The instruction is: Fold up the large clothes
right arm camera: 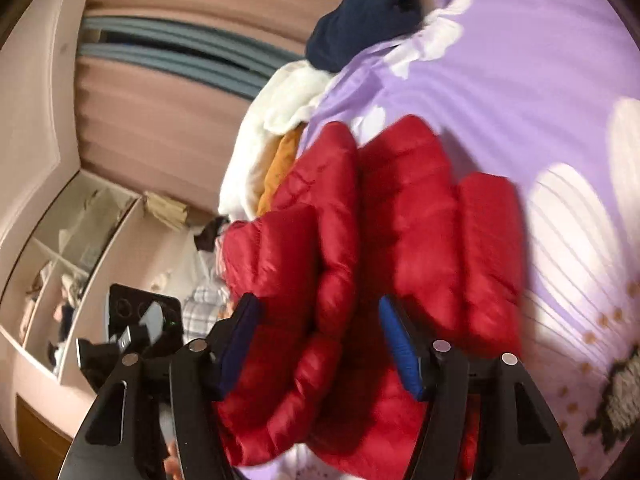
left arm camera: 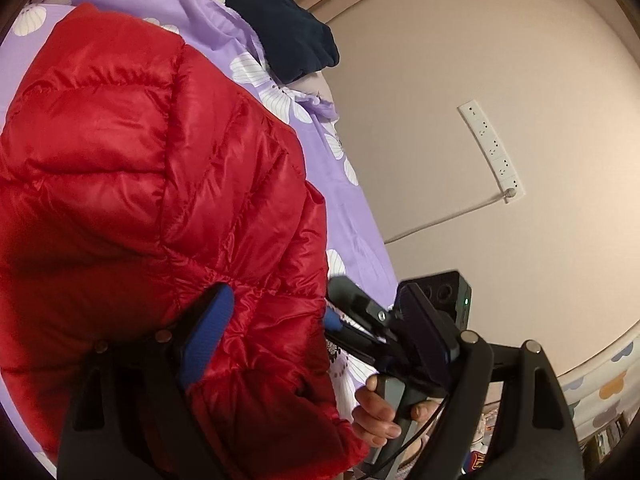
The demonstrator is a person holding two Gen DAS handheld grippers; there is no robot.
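Note:
A shiny red puffer jacket [left arm camera: 140, 168] lies bunched on the purple flowered bed sheet [left arm camera: 352, 216]. My left gripper [left arm camera: 316, 296] stands open. Its blue left pad [left arm camera: 208, 336] rests against the jacket's lower folds, and its right finger [left arm camera: 428, 328] is off the cloth. In the right wrist view the jacket [right arm camera: 400, 208] is folded into thick rolls, and my right gripper [right arm camera: 320, 324] is open with red cloth bulging between its blue pads [right arm camera: 400, 352]. A hand [left arm camera: 376, 408] holds the right gripper's handle, seen in the left wrist view.
A navy garment [left arm camera: 280, 24], a white fleece [right arm camera: 276, 120] and an orange piece [right arm camera: 280, 168] lie piled at the bed's far end. A white power strip [left arm camera: 490, 148] with its cord lies beyond the bed's edge. Open shelves [right arm camera: 68, 248] stand at the left.

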